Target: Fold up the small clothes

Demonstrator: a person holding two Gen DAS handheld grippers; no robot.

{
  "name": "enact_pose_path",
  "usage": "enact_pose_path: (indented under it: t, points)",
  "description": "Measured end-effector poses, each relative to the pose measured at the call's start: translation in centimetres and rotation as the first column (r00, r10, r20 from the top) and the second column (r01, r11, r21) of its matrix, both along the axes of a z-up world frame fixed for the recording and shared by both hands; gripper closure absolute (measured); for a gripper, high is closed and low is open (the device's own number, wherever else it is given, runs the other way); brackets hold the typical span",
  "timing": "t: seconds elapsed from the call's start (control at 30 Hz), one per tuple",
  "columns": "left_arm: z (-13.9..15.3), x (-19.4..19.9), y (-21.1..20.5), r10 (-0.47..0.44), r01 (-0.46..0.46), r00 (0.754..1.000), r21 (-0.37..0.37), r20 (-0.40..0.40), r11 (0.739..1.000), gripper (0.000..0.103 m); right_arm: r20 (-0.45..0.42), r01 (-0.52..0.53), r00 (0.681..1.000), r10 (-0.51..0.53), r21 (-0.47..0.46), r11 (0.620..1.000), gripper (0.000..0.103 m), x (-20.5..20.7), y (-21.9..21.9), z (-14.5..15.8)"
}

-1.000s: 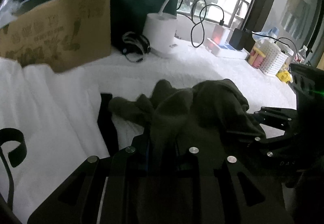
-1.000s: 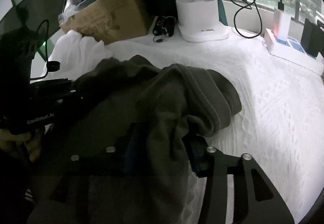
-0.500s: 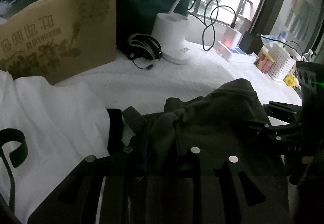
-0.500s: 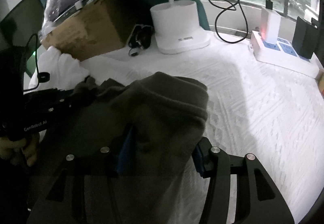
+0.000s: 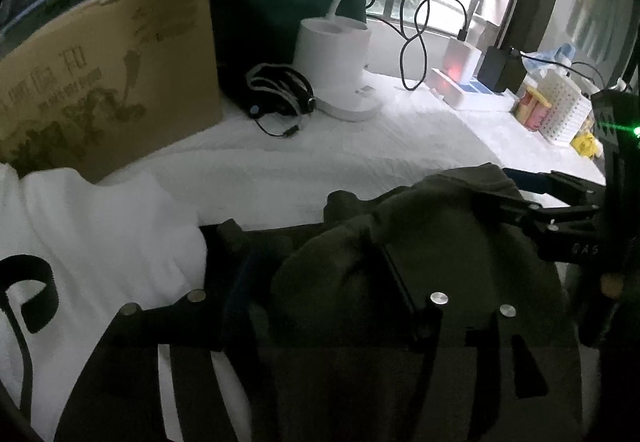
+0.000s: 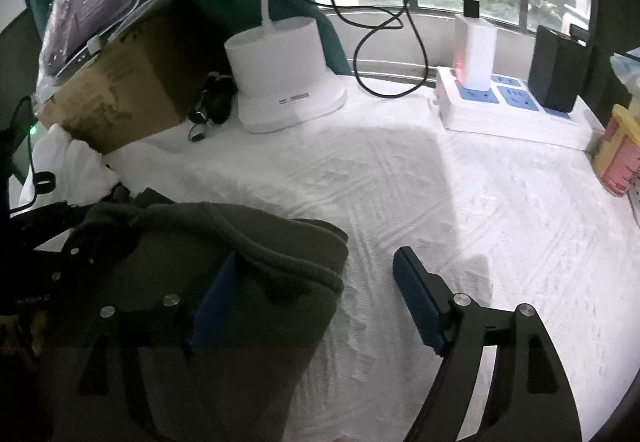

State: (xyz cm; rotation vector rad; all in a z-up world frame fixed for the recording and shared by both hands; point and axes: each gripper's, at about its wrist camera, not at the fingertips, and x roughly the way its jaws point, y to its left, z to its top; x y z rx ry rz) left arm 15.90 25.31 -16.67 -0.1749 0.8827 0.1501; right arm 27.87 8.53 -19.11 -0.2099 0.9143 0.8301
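A dark olive garment (image 5: 432,250) lies bunched on the white quilted cover (image 5: 320,158), and it also shows in the right wrist view (image 6: 224,242). My left gripper (image 5: 316,274) has its jaws parted, with garment folds lying between and over the fingers. My right gripper (image 6: 316,290) is open; its left blue pad (image 6: 212,302) rests against the garment's ribbed edge, and its right pad (image 6: 416,298) stands over bare cover. The right gripper also appears at the right of the left wrist view (image 5: 552,210).
A cardboard box (image 5: 104,82) with a plastic-wrapped item on top stands at the back left. A white lamp base (image 6: 284,70), coiled earphones (image 5: 280,90), a power strip with chargers (image 6: 508,102) and a white basket (image 5: 564,110) line the back. White cloth (image 5: 80,234) lies at left.
Both grippers have opened and let go of the garment, which has dropped lower onto the cover. Both have moved forward toward the back of the table.
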Motion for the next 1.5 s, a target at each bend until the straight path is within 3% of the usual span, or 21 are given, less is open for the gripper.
enact_pose_path:
  t: [0.23, 0.33, 0.6, 0.93, 1.5]
  points:
    - [0.6, -0.4, -0.2, 0.044, -0.044, 0.999, 0.049, 0.013, 0.998, 0.037, 0.036, 0.056, 0.998, -0.055, -0.039, 0.998, 0.022, -0.4, -1.2, 0.7]
    - [0.9, -0.7, -0.7, 0.066, -0.068, 0.997, 0.082, 0.027, 0.994, 0.018, 0.055, 0.08, 0.996, -0.076, -0.071, 0.994, 0.022, -0.8, -1.6, 1.0]
    - [1.6, -2.4, -1.6, 0.093, -0.097, 0.995, 0.106, 0.043, 0.99, 0.016, 0.106, 0.15, 0.985, -0.138, -0.121, 0.981, 0.022, -1.9, -3.1, 1.4]
    - [3.0, -4.9, -4.4, 0.085, -0.094, 0.994, 0.135, 0.07, 0.986, 0.014, 0.147, 0.19, 0.974, -0.174, -0.106, 0.976, 0.022, -4.3, -6.3, 3.0]
    - [4.6, -8.7, -11.5, 0.021, -0.035, 0.991, 0.103, 0.133, 0.994, 0.014, 0.191, 0.241, 0.956, -0.222, -0.083, 0.967, 0.022, -9.5, -13.1, 5.6]
